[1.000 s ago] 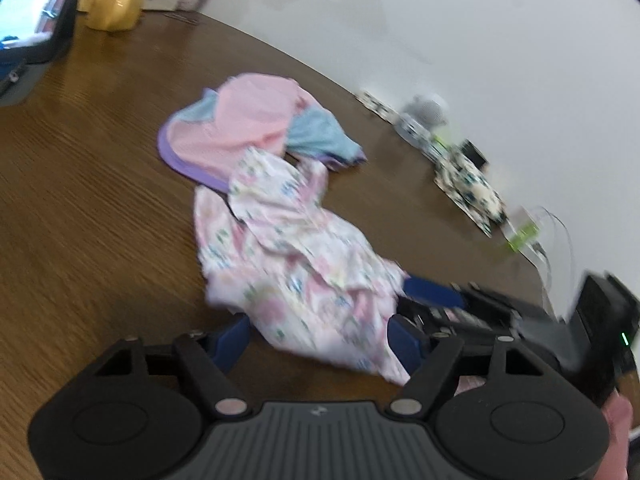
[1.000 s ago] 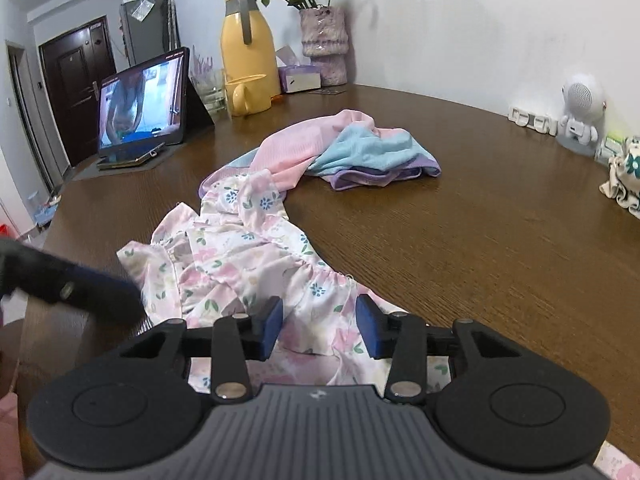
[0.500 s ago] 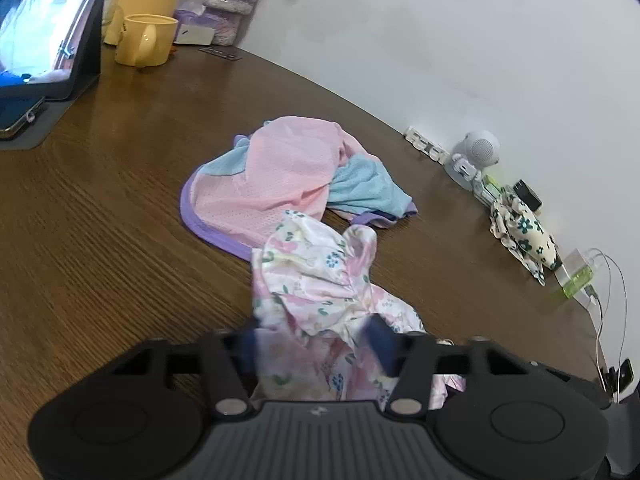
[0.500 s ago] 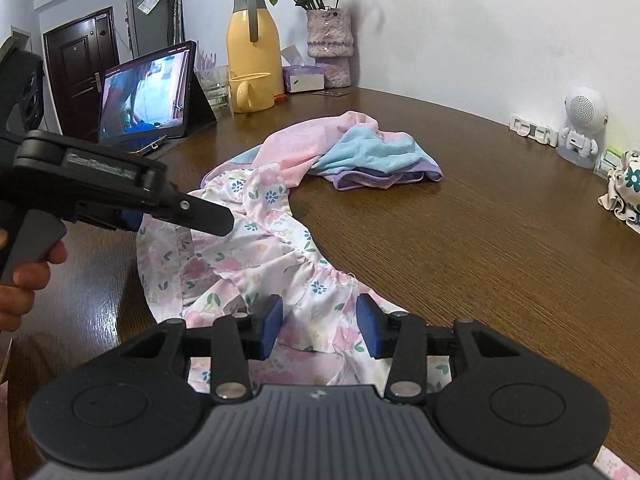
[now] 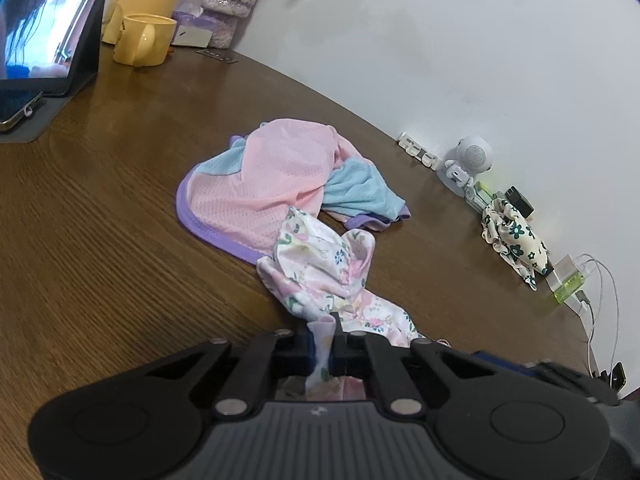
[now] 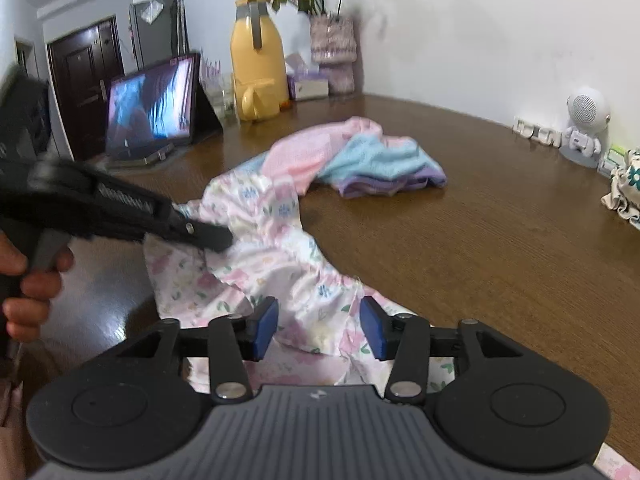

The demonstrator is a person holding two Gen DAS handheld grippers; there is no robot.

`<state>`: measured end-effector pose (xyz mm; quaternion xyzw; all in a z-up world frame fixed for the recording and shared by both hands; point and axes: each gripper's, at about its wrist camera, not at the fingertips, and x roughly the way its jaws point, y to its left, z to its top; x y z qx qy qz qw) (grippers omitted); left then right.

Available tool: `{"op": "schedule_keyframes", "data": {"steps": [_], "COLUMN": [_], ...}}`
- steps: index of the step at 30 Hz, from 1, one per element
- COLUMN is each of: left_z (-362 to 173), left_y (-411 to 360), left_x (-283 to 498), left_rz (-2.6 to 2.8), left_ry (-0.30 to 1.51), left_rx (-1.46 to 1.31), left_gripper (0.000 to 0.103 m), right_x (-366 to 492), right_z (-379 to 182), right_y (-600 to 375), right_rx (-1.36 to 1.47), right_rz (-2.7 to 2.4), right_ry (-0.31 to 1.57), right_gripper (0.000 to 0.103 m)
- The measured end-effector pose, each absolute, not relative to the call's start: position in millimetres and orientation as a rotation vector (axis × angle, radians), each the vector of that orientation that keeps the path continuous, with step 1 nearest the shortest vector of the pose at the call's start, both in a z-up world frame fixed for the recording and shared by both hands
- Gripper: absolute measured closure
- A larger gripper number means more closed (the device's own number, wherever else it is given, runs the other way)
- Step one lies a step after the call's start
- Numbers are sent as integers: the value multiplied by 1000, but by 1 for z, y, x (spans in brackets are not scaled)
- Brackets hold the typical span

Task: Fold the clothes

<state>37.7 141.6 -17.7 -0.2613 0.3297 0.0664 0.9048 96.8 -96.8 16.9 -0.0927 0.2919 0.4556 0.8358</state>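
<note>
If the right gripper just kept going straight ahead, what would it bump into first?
Probably the floral garment bunched right ahead of the open right gripper. Beyond it lies the pink and blue garment, though depth is hard to judge.

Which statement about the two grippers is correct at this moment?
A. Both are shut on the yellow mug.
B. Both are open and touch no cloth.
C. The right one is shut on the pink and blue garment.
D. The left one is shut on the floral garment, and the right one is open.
D: the left gripper has its jaws pinched on a fold of the floral garment, while the right gripper has its jaws apart with the cloth between them.
</note>
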Motion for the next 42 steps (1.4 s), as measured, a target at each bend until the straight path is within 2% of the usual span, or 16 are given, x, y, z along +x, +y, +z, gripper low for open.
{"op": "schedule_keyframes", "data": {"steps": [5, 12, 17, 25, 32, 37, 42], "left_z": [-13, -3, 17, 60, 74, 57, 8], "left_y": [144, 140, 110, 13, -91, -188, -262], "left_x": [37, 36, 25, 2, -10, -18, -8], "left_rz": [128, 119, 78, -86, -307, -537, -671], "left_ry": [654, 596, 489, 278, 134, 93, 193], "left_rx": [-502, -402, -173, 242, 521, 721, 827], "left_gripper": [99, 99, 99, 99, 100, 100, 100], "right_x": [86, 66, 62, 61, 43, 23, 5], "right_z": [43, 50, 32, 7, 24, 28, 18], "right_y": [-137, -217, -257, -269, -304, -349, -389], "right_rx": [-138, -182, -163, -113, -48, -16, 39], "right_rz": [934, 748, 654, 650, 627, 536, 444], "right_ry": [572, 618, 696, 712, 641, 617, 625], "right_gripper": [45, 45, 45, 46, 46, 46, 46]}}
